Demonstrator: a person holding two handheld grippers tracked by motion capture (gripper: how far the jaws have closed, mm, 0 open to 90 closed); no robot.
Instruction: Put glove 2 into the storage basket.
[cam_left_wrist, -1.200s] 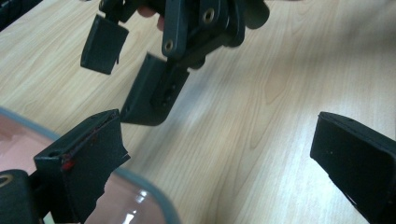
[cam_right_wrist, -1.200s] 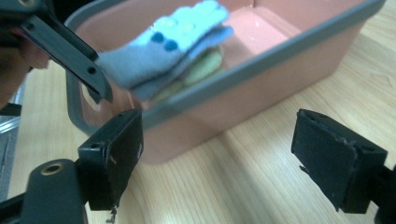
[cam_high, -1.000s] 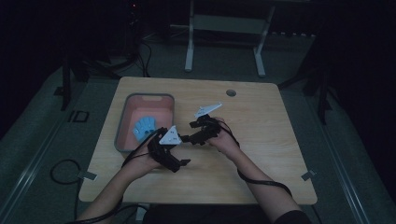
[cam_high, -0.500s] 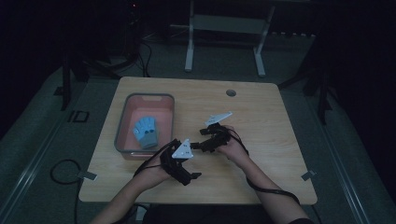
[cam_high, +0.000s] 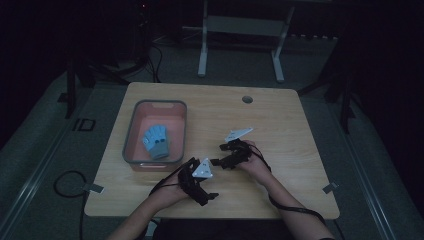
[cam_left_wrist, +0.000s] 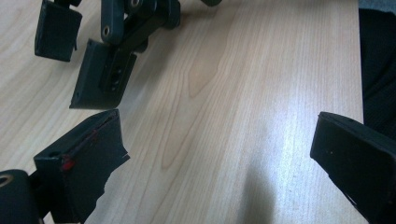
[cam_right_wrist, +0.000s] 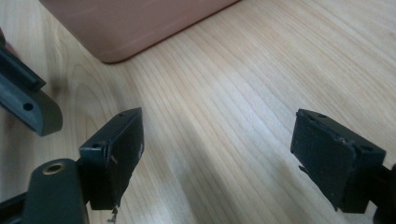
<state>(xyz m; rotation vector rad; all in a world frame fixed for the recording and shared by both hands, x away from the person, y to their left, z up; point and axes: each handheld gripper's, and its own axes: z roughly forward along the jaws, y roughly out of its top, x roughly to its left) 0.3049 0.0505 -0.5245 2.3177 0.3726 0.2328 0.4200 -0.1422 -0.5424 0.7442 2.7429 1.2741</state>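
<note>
Blue glove is seen lying flat inside the pink tray, toward its near half, clear of the walls as far as the dim high view allows. The tray stands on the left part of the wooden table; a corner of it is caught at the top of the right gripper view. Left gripper is held low over the near edge of the table, just off the tray's near right corner; its jaws are spread wide, with bare wood between them and nothing gripped. Right gripper is held a little farther in, near the table's middle, its tips close to the left gripper; its jaws are likewise wide apart and empty. The glove is touched by neither. Judged from this layout, the placing of the glove in the tray appears done, and nothing else loose is seen on the table to be handled. What is left, if anything, cannot be told.
</note>
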